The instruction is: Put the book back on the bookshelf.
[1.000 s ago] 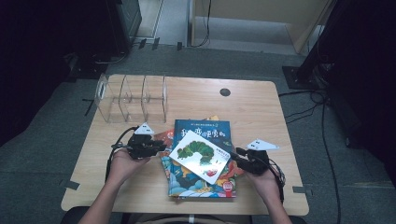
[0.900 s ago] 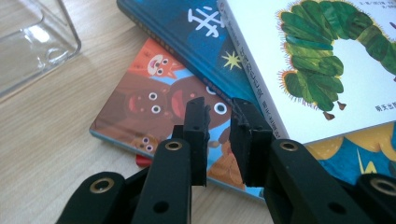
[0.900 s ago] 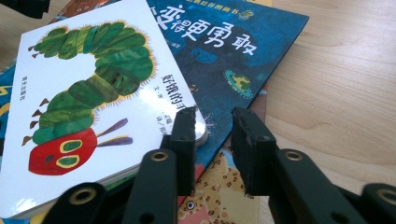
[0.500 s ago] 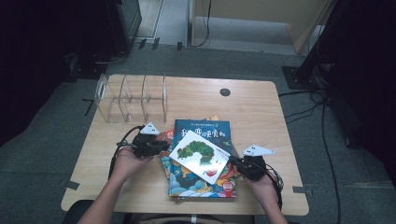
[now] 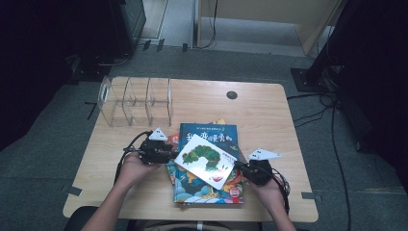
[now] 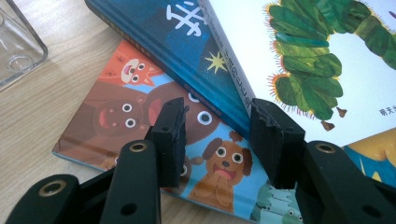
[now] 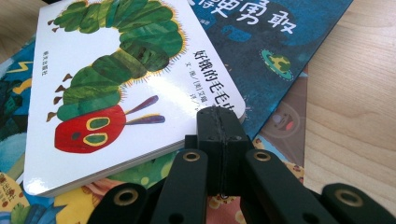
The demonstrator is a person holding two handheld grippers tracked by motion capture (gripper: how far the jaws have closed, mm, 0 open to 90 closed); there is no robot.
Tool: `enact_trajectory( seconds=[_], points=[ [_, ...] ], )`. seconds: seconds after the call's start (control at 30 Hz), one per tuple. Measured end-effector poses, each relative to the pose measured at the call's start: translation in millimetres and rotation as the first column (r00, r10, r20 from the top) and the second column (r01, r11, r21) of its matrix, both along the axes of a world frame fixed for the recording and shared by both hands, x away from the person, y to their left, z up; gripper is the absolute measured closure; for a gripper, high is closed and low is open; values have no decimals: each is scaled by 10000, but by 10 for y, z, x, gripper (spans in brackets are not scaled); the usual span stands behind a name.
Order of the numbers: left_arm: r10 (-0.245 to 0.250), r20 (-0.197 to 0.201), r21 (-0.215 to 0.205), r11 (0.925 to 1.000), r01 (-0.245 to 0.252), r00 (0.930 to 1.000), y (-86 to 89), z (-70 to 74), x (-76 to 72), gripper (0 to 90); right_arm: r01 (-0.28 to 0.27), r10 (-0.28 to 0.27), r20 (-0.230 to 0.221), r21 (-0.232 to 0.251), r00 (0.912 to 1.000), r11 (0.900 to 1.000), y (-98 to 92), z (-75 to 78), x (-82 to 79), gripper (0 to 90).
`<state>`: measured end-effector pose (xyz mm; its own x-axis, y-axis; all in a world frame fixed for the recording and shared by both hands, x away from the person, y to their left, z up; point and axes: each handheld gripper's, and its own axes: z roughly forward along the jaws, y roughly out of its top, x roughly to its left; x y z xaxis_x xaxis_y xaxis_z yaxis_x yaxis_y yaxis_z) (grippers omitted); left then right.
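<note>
High view: one wood table (image 5: 269, 103), and on it a stack of books near the front edge. I count at least 4 books: the white caterpillar book (image 5: 204, 161) lies on top, turned at an angle; under it the dark blue book (image 5: 211, 134) with white Chinese writing, too small to read here; under that a colourful book (image 5: 207, 190) w/ a red round sticker at its front edge, and an orange edge that sticks out at the back. One clear rack (image 5: 137, 101) w/ 3 compartments stands at the back left, well apart from the stack. One small dark round spot (image 5: 232, 95) is in the table top. The left gripper (image 5: 166, 155) is at the left side of the stack, the right gripper (image 5: 243, 167) at the right corner of the caterpillar book.

Left gripper view: the jaws stand about half open and have just been opening; between them is only air above the animal book (image 6: 140, 107) (cartoon bears and a dog). The right pad is just beside the spine of the blue book (image 6: 154, 28). The caterpillar book (image 6: 327, 65) is on top; spine writing not readable.

Right gripper view: the jaws are fully together, nothing between them, tips just at the corner of the caterpillar book (image 7: 116, 88). Its cover reads 好饿的毛毛…; the blue book (image 7: 280, 32) shows 勇敢.
</note>
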<state>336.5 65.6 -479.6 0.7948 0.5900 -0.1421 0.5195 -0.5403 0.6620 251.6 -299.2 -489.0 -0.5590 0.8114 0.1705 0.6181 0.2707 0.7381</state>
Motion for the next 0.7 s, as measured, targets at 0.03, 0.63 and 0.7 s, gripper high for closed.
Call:
enact_trajectory(
  seconds=[0.03,0.63,0.7],
  points=[
    [-19,-1,3,10000,19,10000,8,-1,-3,560,-4,4,-4,33,10000,10000,3,-2,6,900],
    [625,-530,-272,9976,-640,9966,131,-25,-72,510,162,-162,3,258,9999,9995,94,-20,250,900],
    [680,-492,-364,9969,-698,9965,148,-27,-88,511,186,-187,45,281,9998,9994,115,-23,288,900]
  ],
)
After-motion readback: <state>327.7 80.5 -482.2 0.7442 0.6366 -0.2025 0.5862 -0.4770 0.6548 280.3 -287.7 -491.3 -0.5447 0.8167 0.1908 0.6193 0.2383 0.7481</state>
